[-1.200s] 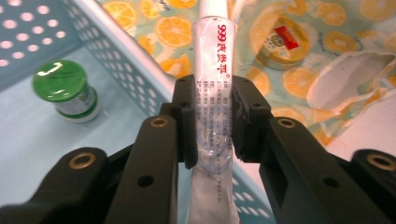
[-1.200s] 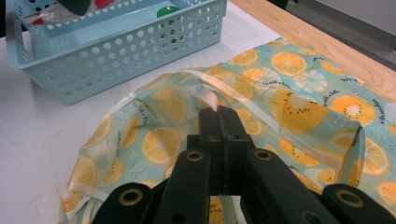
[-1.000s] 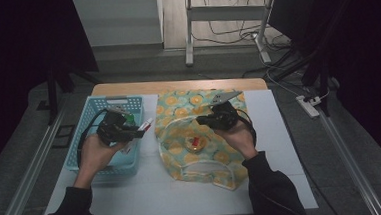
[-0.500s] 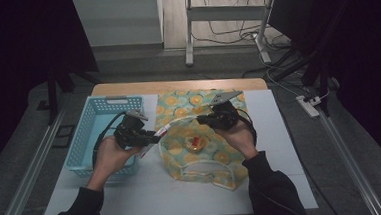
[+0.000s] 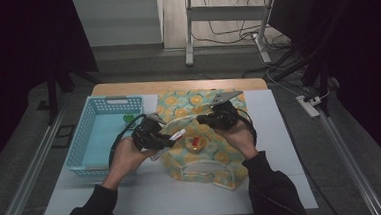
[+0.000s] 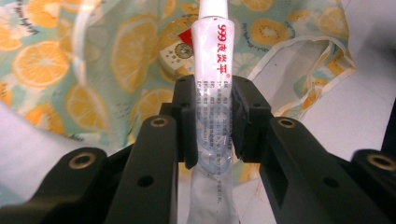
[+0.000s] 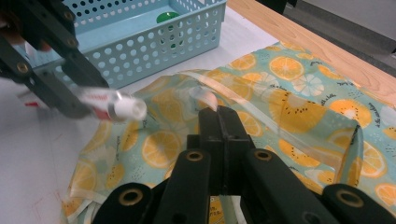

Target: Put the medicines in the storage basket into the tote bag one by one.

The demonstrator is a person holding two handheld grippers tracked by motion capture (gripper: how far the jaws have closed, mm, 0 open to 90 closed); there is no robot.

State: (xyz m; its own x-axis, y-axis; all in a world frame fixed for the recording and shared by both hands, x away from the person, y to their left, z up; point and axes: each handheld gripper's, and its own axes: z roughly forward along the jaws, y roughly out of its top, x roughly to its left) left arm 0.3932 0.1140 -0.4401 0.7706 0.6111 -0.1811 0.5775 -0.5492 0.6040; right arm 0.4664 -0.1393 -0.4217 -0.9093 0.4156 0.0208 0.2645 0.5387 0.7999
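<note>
The left tongs (image 5: 166,139), clamped on a tube (image 6: 211,70), have been carried from basket (image 5: 93,143) to bag (image 5: 202,162); "999" lettering is legible in the left gripper view, while the right tongs (image 7: 219,116) are seen pinching the bag's clear rim

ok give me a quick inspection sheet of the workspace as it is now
surface: white table, wooden strip along the far edge
job's things: orange-print bag held open; white tube with red print; small round item in the bag
clutter: blue basket at the left, a green item inside
grippers: left tool shut on the tube, cap toward the bag mouth; right tool shut on the bag's clear rim, lifting it
cables: black cable from the left tool; more on the floor beyond
surroundings: dark room, metal frame legs behind the table
</note>
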